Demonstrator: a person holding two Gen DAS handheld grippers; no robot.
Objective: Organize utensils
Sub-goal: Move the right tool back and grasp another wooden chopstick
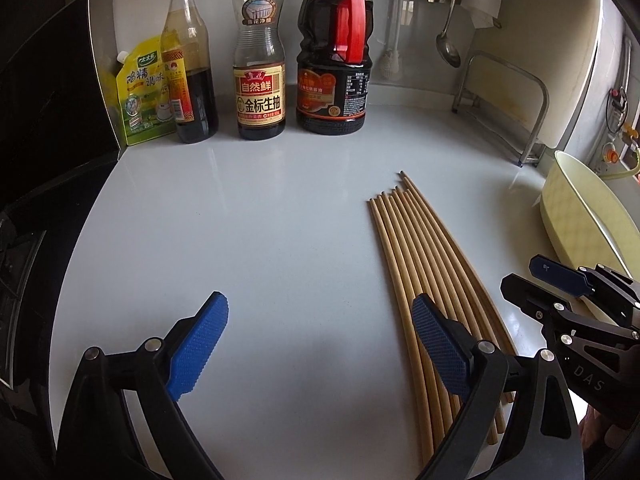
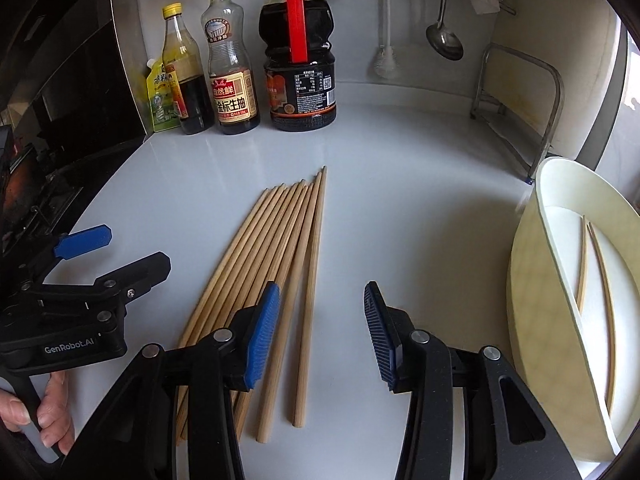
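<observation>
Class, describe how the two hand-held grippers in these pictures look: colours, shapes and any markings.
Each hand-held gripper, left and right, has a black angular frame with silver rivets and two blue ribbed pads. White lettering marks the bodies: "GenRobot.AI" on the left, "DAS" on the right.

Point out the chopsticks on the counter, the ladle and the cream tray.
chopsticks [image 2: 280, 240]: right wrist view, middle of the bundle.
ladle [image 2: 444, 46]: right wrist view, its bowl.
cream tray [image 2: 532, 280]: right wrist view, its near wall.
</observation>
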